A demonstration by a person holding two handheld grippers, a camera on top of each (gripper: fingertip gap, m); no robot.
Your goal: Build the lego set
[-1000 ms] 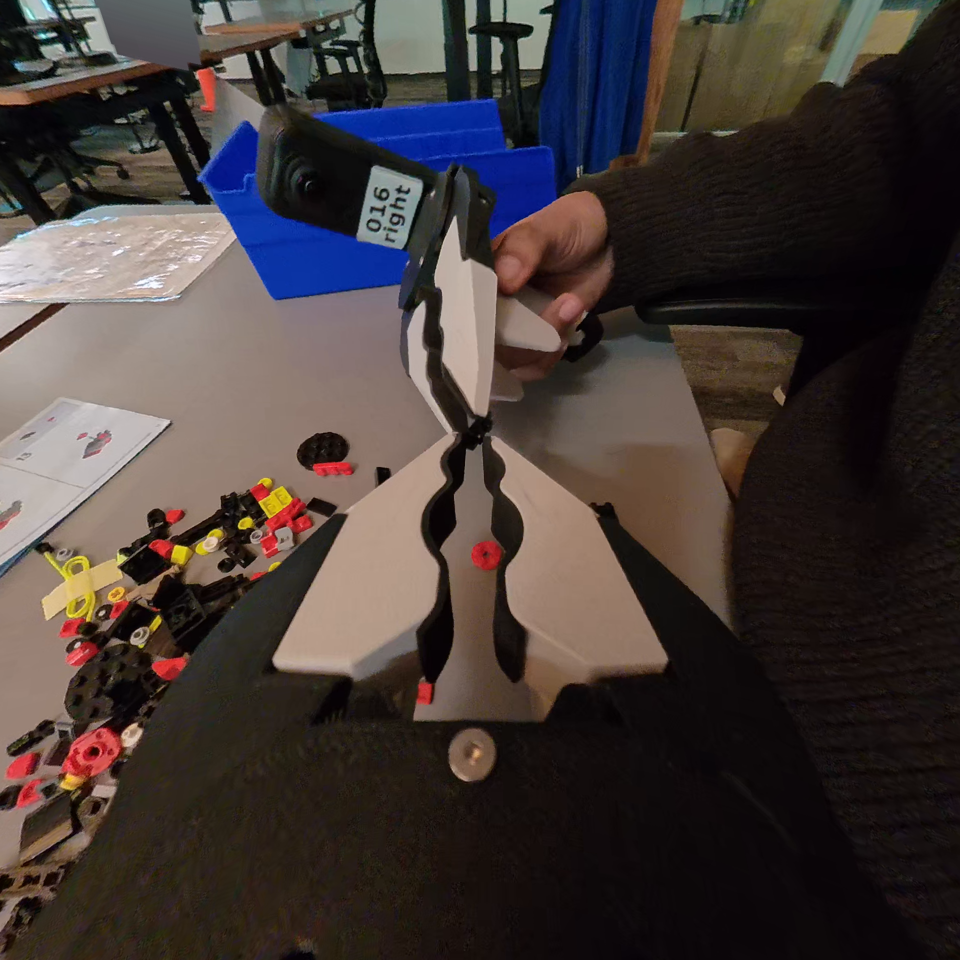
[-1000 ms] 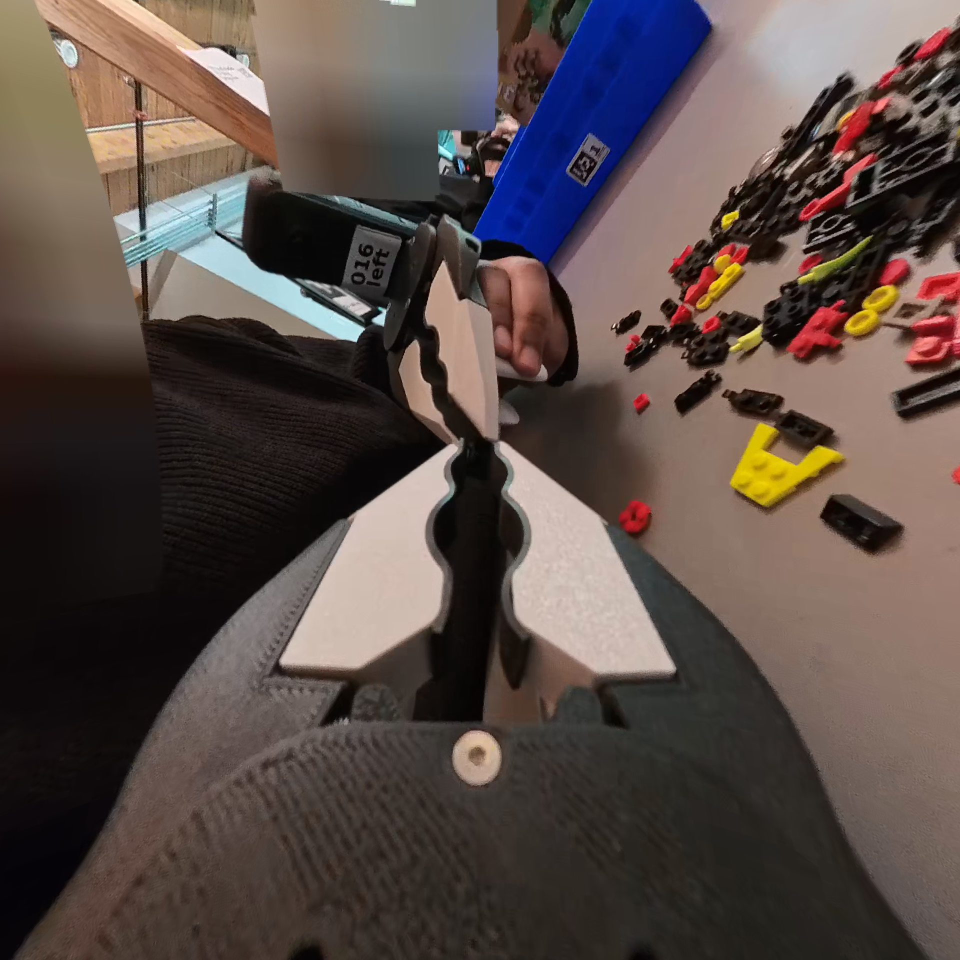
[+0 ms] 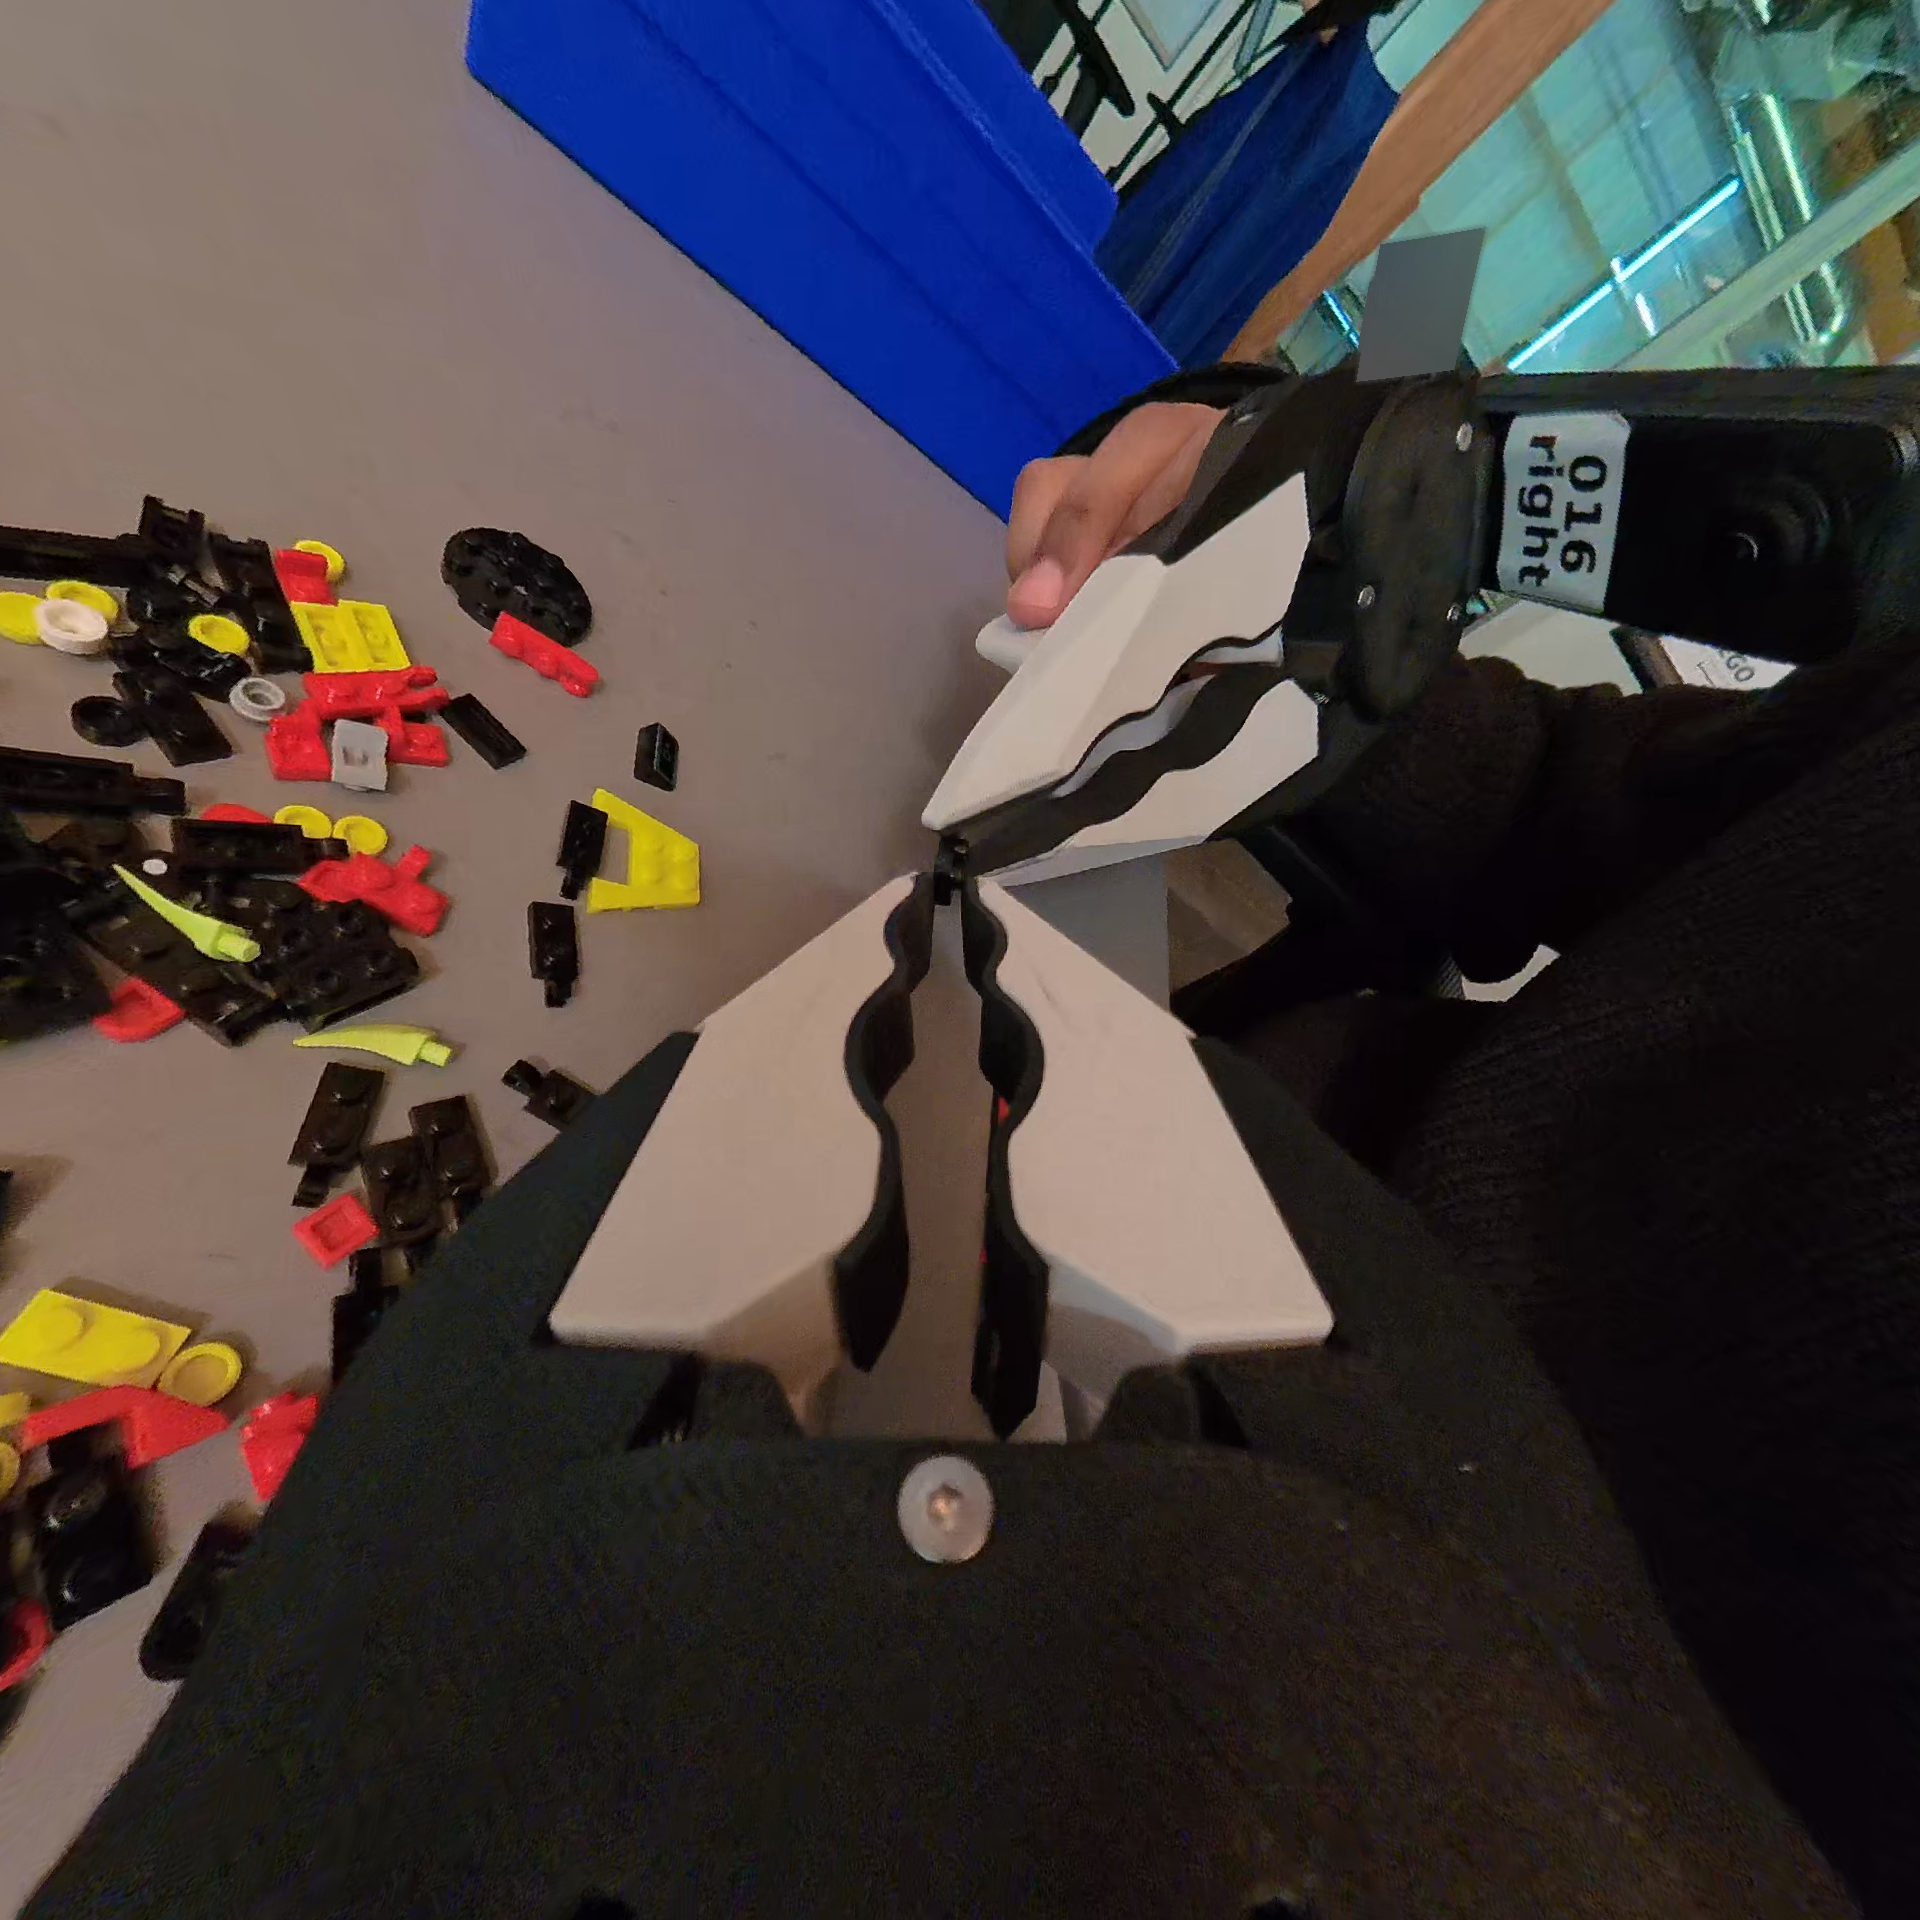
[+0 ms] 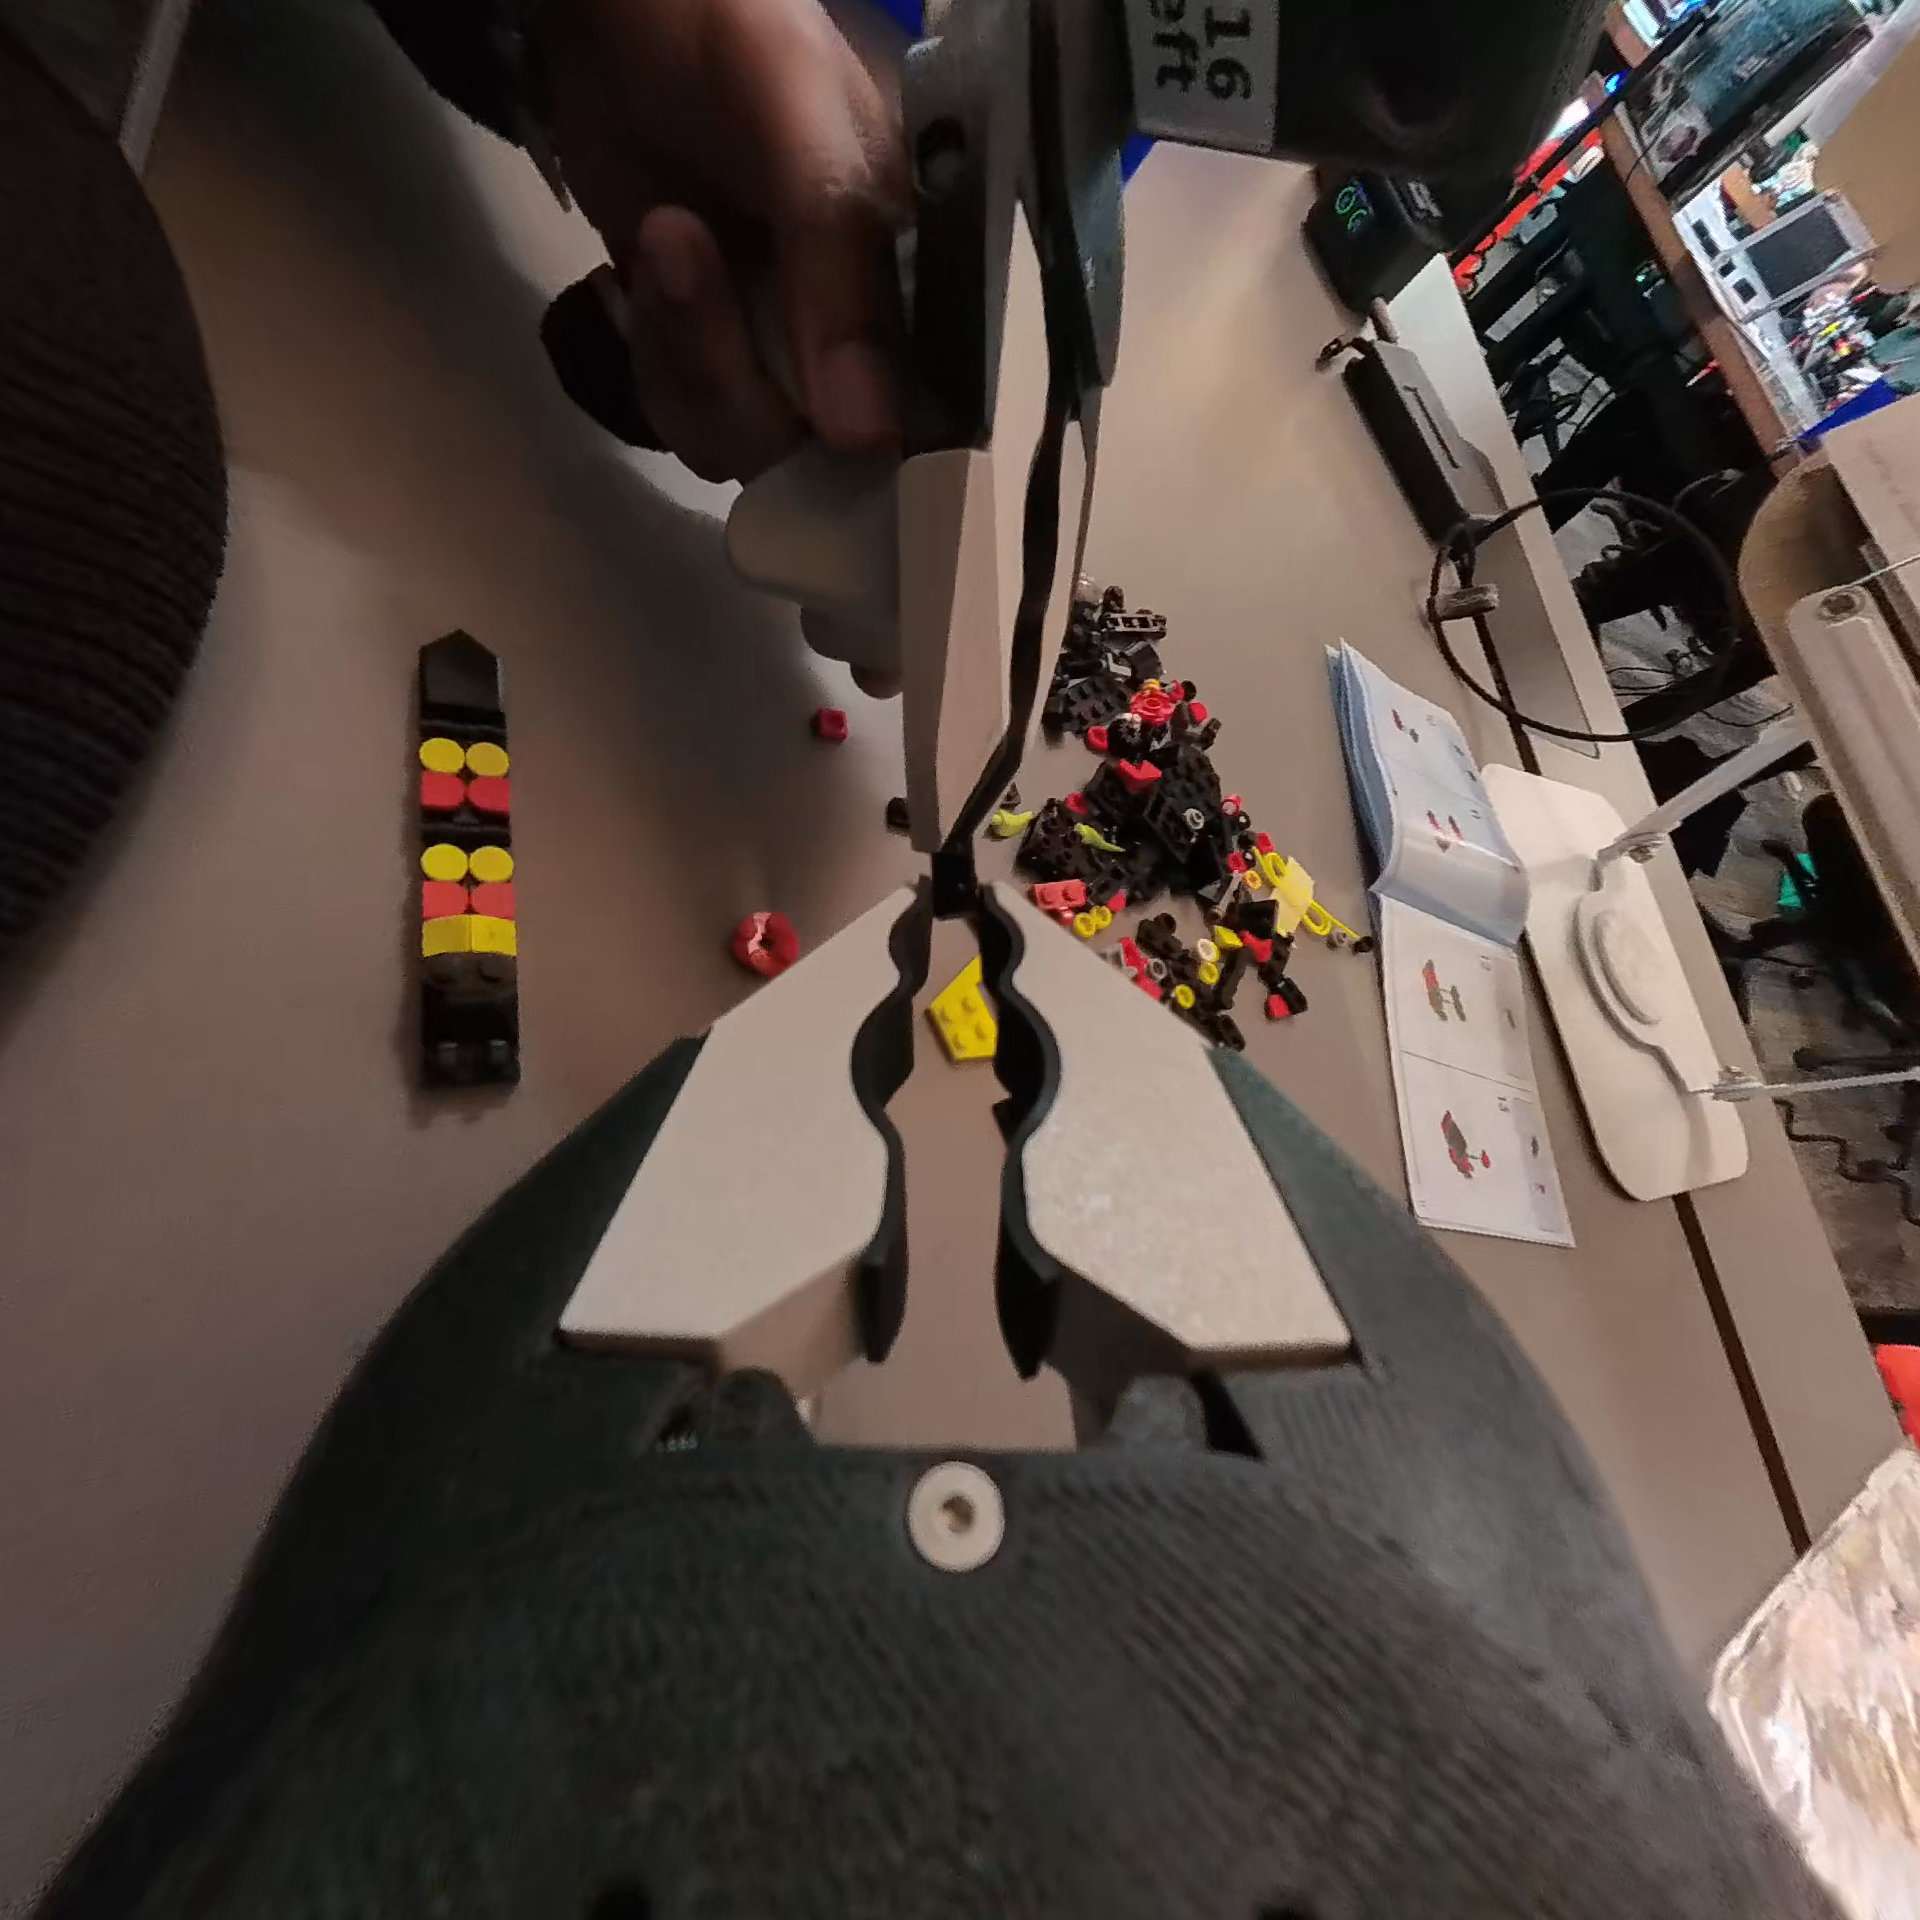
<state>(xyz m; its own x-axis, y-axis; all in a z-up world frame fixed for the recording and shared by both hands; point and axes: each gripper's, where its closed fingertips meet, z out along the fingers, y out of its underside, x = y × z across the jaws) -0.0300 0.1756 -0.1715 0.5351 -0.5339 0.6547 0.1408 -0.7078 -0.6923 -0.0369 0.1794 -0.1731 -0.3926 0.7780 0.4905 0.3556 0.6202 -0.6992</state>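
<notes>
My left gripper (image 3: pixel 945 896) and my right gripper (image 4: pixel 951 906) meet tip to tip above the grey table (image 3: pixel 364 343). Both are shut on one small black lego piece (image 3: pixel 948 864), which also shows in the right wrist view (image 4: pixel 951 878). The right gripper (image 3: pixel 940 831) comes in from the upper right in the left wrist view. The left gripper (image 4: pixel 943 844) comes down from above in the right wrist view. A long black build (image 4: pixel 468 862) with yellow and red pieces on top lies flat on the table to the left.
A pile of loose black, red and yellow pieces (image 3: pixel 239 831) lies on the table, also in the right wrist view (image 4: pixel 1164 831). A yellow wedge plate (image 3: pixel 644 857) lies near the tips. A blue bin (image 3: pixel 831 208) stands behind. An open instruction booklet (image 4: pixel 1455 935) lies right of the pile. My two grippers' fingertips are within a few centimetres of each other.
Both grippers have turned together while staying tip to tip on the black piece. Both views now look down on the table, and the long black build has come into sight.
</notes>
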